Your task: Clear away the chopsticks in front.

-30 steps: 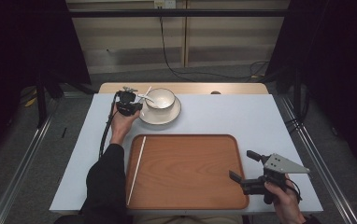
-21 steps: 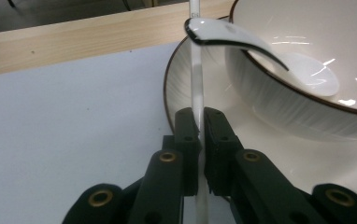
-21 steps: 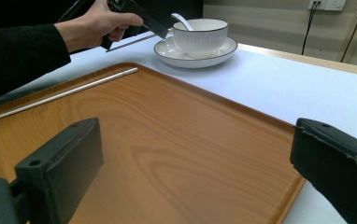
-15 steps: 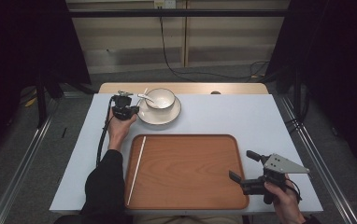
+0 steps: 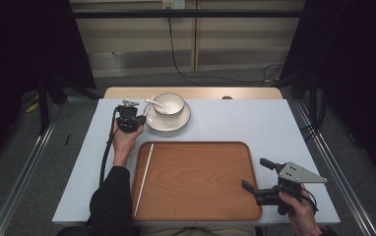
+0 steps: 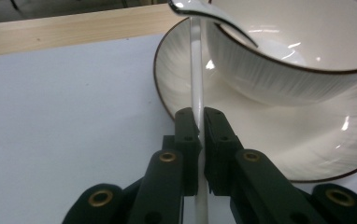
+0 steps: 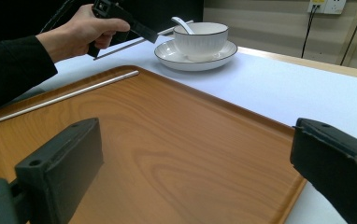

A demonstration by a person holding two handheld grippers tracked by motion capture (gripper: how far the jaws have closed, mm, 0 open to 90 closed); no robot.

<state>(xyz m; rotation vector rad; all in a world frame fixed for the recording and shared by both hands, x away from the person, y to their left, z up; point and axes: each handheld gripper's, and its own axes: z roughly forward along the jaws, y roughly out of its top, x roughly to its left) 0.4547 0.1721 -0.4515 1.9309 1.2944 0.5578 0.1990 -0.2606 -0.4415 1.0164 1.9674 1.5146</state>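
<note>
I found nothing I could read anywhere: no word, number, label or brand mark.
</note>
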